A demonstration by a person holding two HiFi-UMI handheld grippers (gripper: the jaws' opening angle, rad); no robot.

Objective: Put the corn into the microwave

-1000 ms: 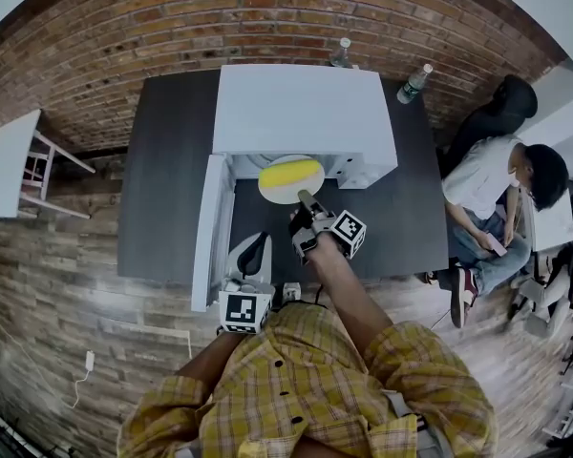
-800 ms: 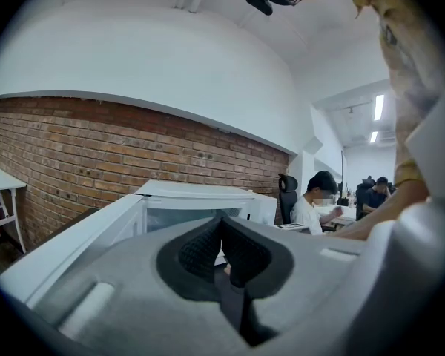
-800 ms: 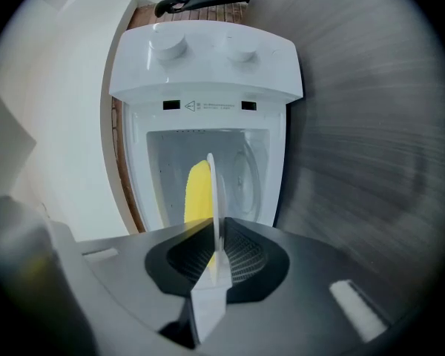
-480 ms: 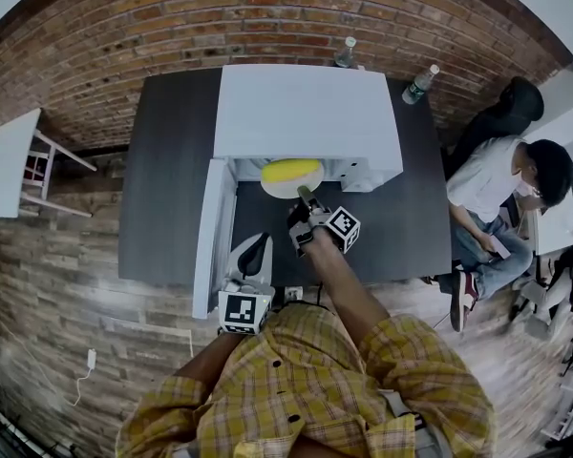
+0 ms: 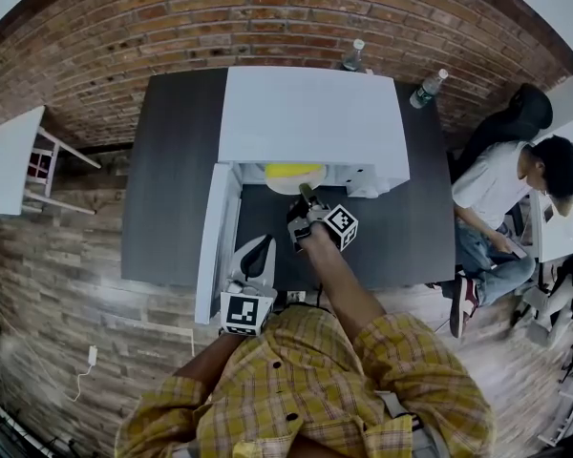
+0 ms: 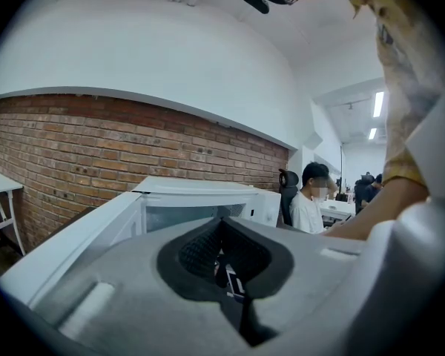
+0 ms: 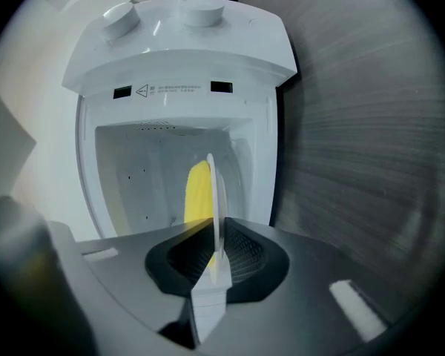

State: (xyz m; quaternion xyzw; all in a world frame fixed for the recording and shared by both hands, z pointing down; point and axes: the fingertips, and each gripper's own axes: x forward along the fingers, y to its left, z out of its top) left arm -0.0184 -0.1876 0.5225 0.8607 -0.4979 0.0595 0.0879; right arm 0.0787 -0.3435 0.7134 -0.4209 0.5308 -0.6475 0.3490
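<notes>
Since 1 s ago our white round plate (image 5: 288, 185) w/ the yellow corn cob (image 5: 292, 171) has slid deeper into the white box microwave (image 5: 310, 113) and now sits mostly under its top. L gripper (image 5: 263, 246): jaws together, holding nothing, beside the open white door (image 5: 213, 241). R gripper (image 5: 306, 195): clamped on the plate's rim.

Wearing: yellow plaid shirt (image 5: 306, 389), dark buttons down the front, sleeves stopping short of the forearms. Held units: left gripper (image 5: 264, 244) and right gripper (image 5: 307, 195), pale grey shells, black ribbed pads. Each carries a marker cube (image 5: 244, 311) with black-and-white squares.
</notes>
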